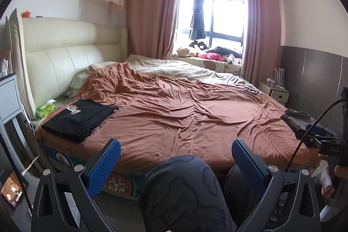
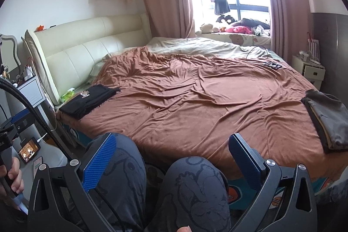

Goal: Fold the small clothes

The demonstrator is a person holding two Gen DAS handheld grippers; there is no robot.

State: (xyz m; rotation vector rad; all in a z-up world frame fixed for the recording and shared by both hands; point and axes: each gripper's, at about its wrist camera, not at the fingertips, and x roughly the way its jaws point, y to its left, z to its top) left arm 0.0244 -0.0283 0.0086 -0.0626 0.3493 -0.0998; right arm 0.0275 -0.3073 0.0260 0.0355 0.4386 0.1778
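Left gripper spread, right gripper spread, black folded shirt paw print

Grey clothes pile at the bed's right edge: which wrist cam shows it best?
Right wrist view: the grey clothes pile is unobstructed, its stacked layers visible. In the left wrist view the pile sits far right, partly hidden behind the right tool.

Bed: covered by a rumpled brown blanket. Cream headboard at the bed's left end. Window with pink curtains beyond the bed. White nightstand at the bed's far right corner.
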